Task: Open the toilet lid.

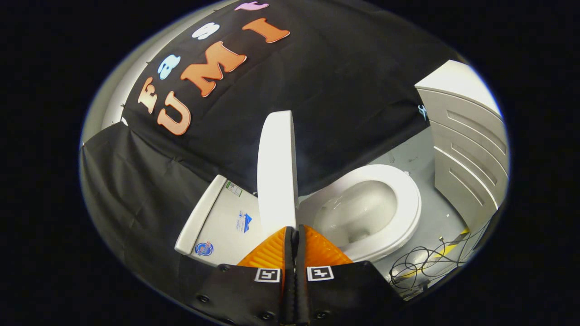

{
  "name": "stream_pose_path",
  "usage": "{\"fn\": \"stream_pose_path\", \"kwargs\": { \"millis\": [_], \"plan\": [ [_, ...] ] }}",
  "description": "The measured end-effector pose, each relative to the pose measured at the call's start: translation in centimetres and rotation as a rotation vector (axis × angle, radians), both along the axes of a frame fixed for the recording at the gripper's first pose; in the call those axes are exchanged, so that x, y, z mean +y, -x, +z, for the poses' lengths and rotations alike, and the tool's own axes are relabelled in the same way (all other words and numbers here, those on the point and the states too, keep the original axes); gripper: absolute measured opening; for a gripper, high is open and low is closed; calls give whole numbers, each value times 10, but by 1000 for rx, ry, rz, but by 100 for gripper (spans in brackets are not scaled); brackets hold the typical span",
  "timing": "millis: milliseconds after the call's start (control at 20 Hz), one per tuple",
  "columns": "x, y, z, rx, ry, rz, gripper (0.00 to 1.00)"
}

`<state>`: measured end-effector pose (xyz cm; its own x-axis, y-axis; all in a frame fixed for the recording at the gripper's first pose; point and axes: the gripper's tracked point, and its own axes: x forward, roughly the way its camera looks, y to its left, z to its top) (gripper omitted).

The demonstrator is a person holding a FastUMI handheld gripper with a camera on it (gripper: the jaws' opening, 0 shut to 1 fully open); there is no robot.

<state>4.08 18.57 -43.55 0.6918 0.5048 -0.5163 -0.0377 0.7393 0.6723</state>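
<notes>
One toilet lid (277,172) stands raised, edge-on just ahead of the gripper (295,233), whose fingers are closed to a narrow slit, their tips at the lid's lower edge; whether they pinch it I cannot tell. Beside it lies the open seat (410,206), the tank (217,222) opposite, cables (426,262) and a white cabinet (471,149) beyond

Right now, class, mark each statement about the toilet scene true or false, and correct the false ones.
1. The toilet lid is raised. True.
2. The gripper is wide open. False: its fingers are closed together on the lid's edge.
3. The seat is down on the bowl. True.
4. Cables lie on the tank. False: they lie on the floor beside the bowl.
5. A white cabinet stands beyond the bowl. True.
</notes>
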Motion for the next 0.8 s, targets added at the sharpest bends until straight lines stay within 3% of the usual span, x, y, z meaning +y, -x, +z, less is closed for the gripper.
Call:
{"fn": "stream_pose_path", "kwargs": {
  "millis": [800],
  "plan": [
    [101, 14, 61, -157, 180, 98, 8]
  ]
}}
